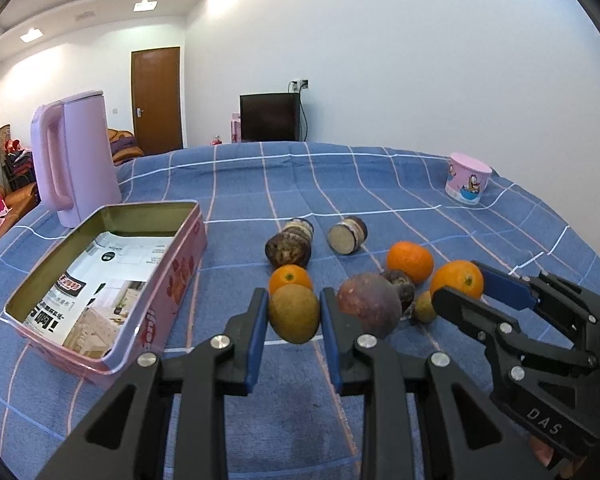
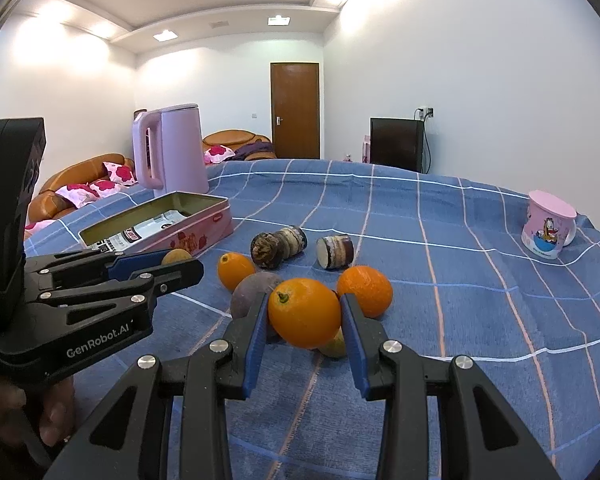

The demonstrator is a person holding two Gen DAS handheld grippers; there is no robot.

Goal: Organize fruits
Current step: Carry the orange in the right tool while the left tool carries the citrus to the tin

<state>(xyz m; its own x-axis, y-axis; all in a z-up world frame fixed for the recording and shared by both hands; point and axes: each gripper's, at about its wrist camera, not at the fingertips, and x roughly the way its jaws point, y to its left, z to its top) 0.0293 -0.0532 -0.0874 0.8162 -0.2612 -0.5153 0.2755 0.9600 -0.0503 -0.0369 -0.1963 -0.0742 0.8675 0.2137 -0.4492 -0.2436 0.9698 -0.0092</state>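
My left gripper (image 1: 294, 316) is shut on a yellow-green fruit (image 1: 294, 312), just above the blue checked cloth. My right gripper (image 2: 305, 320) is shut on an orange (image 2: 304, 312); it also shows at the right of the left wrist view (image 1: 460, 292). A purple passion fruit (image 1: 369, 305), two more oranges (image 1: 290, 278) (image 1: 410, 261), a dark wrinkled fruit (image 1: 400, 286) and a small yellow-green fruit (image 1: 424, 307) lie clustered between the grippers. The open pink tin box (image 1: 172, 280) with a leaflet inside stands left of my left gripper.
A pink kettle (image 1: 74, 160) stands behind the tin. Two small jars (image 1: 298, 232) (image 1: 347, 235) and a dark lumpy fruit (image 1: 287, 250) lie beyond the cluster. A pink cartoon mug (image 1: 467, 178) stands far right. The table's far edge curves behind them.
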